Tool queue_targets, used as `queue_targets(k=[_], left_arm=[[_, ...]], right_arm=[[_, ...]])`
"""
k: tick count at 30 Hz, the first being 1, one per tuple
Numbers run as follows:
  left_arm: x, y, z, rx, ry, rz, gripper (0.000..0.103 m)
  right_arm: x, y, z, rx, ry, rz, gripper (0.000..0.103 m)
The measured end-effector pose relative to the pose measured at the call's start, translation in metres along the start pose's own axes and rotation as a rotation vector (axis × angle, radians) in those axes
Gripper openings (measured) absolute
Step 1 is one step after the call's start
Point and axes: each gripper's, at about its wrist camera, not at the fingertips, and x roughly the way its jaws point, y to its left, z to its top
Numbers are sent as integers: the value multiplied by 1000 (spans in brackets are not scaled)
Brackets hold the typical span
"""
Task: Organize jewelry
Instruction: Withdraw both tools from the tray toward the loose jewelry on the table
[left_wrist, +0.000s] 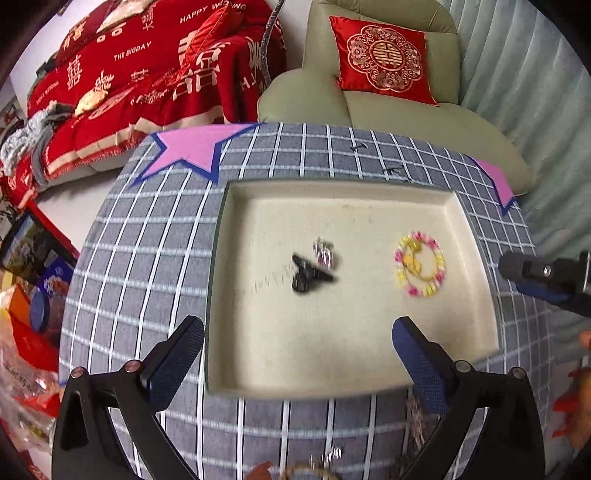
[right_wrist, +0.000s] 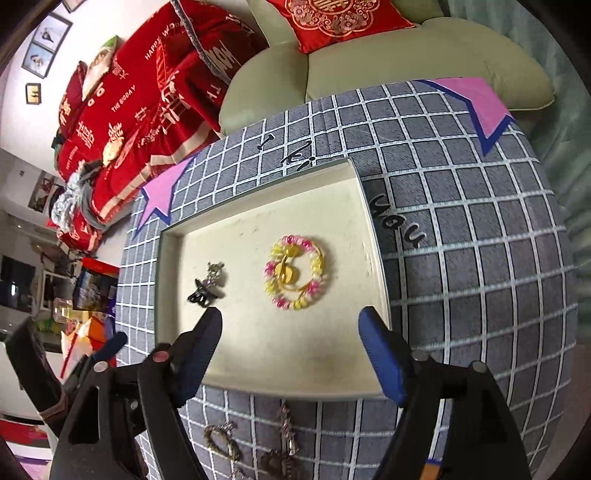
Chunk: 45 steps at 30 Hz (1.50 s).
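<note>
A cream tray (left_wrist: 332, 186) (right_wrist: 258, 194) lies on a grey checked tablecloth (left_wrist: 147, 258). In the tray are a black hair clip (left_wrist: 308, 277) (right_wrist: 203, 291), a small silvery ornament (left_wrist: 324, 251) (right_wrist: 216, 273) touching it, and a pink-and-yellow bead bracelet (left_wrist: 419, 264) (right_wrist: 295, 273) ringing a gold piece. My left gripper (left_wrist: 297, 326) hangs open above the tray's near edge, nothing between its fingers. My right gripper (right_wrist: 291, 315) is open too, empty, over the tray's near right part. Dark bronze jewelry (right_wrist: 221, 439) and a pendant (right_wrist: 288, 428) lie on the cloth in front of the tray.
A pale green sofa (left_wrist: 388, 110) with a red cushion (left_wrist: 384, 59) stands behind the table, and a red blanket (left_wrist: 147, 74) lies to the left. Pink star patches (left_wrist: 188, 147) mark the cloth's far corners. Boxes and bags (left_wrist: 33, 314) crowd the floor at left.
</note>
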Motion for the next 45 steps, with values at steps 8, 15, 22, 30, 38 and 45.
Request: queue_targets(k=[8,15,22,30,38,45], left_arm=[[-19,20,-42,-6,44,6,103],[-33,34,-81,29,71,45,103],[-37,42,-114,39,120,52,103],[-28,52,-138,14,175,60,103],[-13,59,-150,-35,232,34,103],[-1,61,-153,-77,256,-7,103]], right_arm=[[-25,0,-32,32,-23,-1,82],[-40,1,-63,41,-36,-13,83],[-47,4,-100,27,-44,-47,83],[-42,4,-138,18,1,-110,83],[-24,-5,-178,21,125,-153,83],[-5,-2,-203,-36,199,-191,83]])
